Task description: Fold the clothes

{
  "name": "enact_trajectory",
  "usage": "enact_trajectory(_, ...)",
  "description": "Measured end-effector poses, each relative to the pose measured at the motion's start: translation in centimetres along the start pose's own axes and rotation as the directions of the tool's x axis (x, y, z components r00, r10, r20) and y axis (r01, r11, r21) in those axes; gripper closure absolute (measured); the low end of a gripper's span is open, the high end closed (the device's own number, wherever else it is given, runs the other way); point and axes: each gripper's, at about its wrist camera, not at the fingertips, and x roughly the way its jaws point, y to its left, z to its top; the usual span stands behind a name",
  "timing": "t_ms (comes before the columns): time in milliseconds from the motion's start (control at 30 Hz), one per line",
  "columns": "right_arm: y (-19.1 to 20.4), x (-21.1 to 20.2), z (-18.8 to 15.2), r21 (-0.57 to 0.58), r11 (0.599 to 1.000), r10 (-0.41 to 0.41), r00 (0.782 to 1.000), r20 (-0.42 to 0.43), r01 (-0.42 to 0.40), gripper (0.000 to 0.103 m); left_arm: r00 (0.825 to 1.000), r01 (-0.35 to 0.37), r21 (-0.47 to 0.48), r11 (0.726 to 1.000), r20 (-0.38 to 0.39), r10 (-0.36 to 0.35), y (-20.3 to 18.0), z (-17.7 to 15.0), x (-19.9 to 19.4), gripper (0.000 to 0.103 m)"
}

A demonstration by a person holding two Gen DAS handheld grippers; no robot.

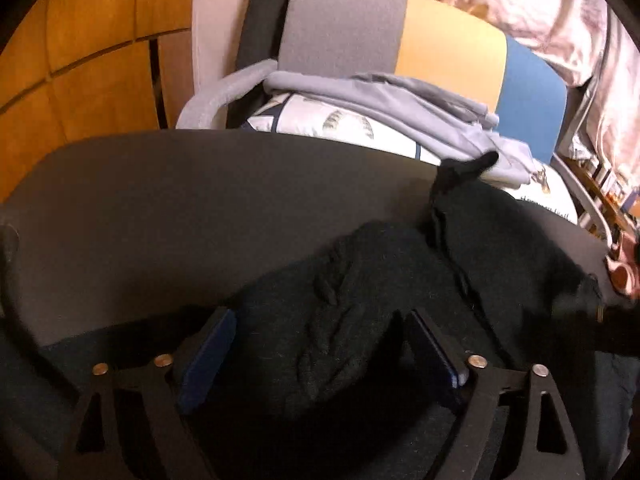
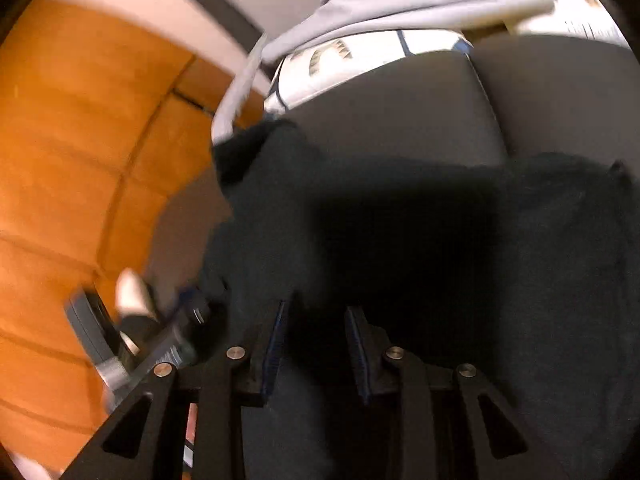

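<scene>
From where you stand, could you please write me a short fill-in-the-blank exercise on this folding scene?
1. The dark knitted garment lies on a ___ table.
2. Beyond the table, a light grey garment is draped over a ___ pillow.
3. The left gripper is ___, with the dark knit lying between its pads.
4. The chair back has grey, ___ and blue panels.

Missing words: grey; white; open; yellow

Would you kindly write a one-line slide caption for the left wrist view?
Open left gripper over a dark knit garment on a grey surface, folded clothes stacked behind.
</scene>
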Motion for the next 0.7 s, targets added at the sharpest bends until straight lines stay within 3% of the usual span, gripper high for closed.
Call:
enact_trajectory(67,-0.3,0.3,1.4,0.047,0.999,0.019,0.999,0.036,-0.021,0.096,1.000,-0.015,0.021,1.000,-0.011,0.015,-0.4,-0.1,0.3,0.011)
enact_trajectory(133,0.0,-0.5,3.1,0.049,0.999,0.001,0.994,0.111,-0.006,0.099,0.999,-0.030,0.042,0.999,-0.021,0.031,-0.9,-0.2,0.7,0.005)
enact_trajectory(233,-1.1,-3.7,7.1,0.119,0.993,-0.054,0.949,0.310,0.018,0.098,0.999,-0.029,0.063,0.998,-0.028,0.031,-1.2,-0.4,0.9,0.000)
enact_trajectory(267,-1.7,-4.5,8.3,0.144,0.989,-0.089,0.931,0.355,0.039,0.090,0.999,-0.022,0.059,0.998,-0.030,0.024,-1.1,-0.4,0.9,0.000)
enact_trajectory(300,-2.5,-5.2,9.4,0.169,0.983,-0.131,0.913,0.385,0.070,0.069,0.999,-0.017,0.056,0.998,-0.029,0.018,-0.8,-0.5,0.9,0.000)
enact_trajectory(433,-3.4,-6.8,9.7,0.128,0.949,-0.314,0.877,0.363,0.287,0.068,0.999,-0.018,0.058,0.998,-0.027,0.020,-0.8,-0.5,0.9,0.000)
enact_trajectory(500,-1.5,-6.1,7.2,-0.062,0.924,-0.334,0.875,0.350,0.377,0.068,0.999,-0.030,0.064,0.998,-0.033,0.033,-0.9,-0.3,0.7,0.000)
enact_trajectory(533,-0.3,-5.6,5.5,-0.178,0.894,-0.335,0.877,0.344,0.411,0.068,0.999,-0.022,0.065,0.998,-0.033,0.024,-1.0,0.0,0.5,0.001)
enact_trajectory(600,2.2,-4.5,2.3,-0.401,0.794,-0.339,0.880,0.332,0.457,0.067,0.999,0.044,0.053,0.998,-0.009,-0.044,-1.2,1.3,0.1,0.001)
enact_trajectory(633,3.5,-4.0,0.7,-0.504,0.726,-0.342,0.881,0.326,0.468,0.067,0.998,0.066,0.042,0.997,0.007,-0.067,-1.3,2.1,-0.1,0.001)
enact_trajectory(700,5.8,-2.3,-2.0,-0.669,0.542,-0.372,0.859,0.351,0.508,0.067,0.995,0.101,0.008,0.995,0.020,-0.101,-1.7,4.0,0.0,0.000)
